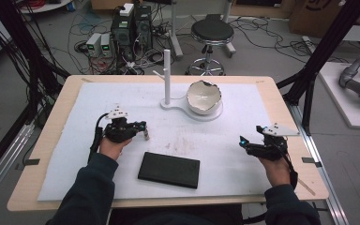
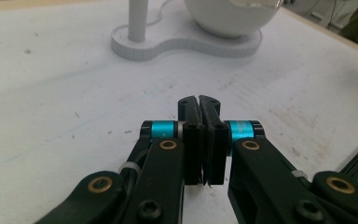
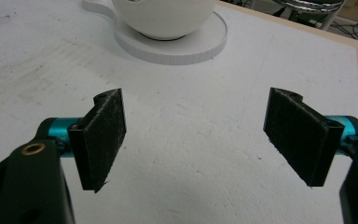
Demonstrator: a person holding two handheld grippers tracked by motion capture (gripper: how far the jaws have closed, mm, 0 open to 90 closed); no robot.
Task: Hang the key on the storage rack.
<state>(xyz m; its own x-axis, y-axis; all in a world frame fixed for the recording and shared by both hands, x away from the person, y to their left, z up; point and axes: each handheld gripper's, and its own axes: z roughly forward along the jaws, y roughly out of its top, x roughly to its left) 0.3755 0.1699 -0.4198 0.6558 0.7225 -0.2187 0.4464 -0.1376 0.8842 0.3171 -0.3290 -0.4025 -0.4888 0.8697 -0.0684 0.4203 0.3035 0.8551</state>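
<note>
Tongs in the person's left hand (image 1: pixel 142 127) are clenched, their black pads pressed flat together with nothing visible between them (the left gripper view shows this close up (image 2: pixel 199 105)), held above the white tabletop (image 1: pixel 98 108), just up and left of a black rectangular case (image 1: pixel 169 169) lying flat. Right tongs (image 1: pixel 243 141) stand released, pads (image 3: pixel 103 135) wide apart over bare surface. Beyond, a broken white bowl (image 1: pixel 204 97) sits on a white stand (image 1: pixel 168 104) with an upright post.
</note>
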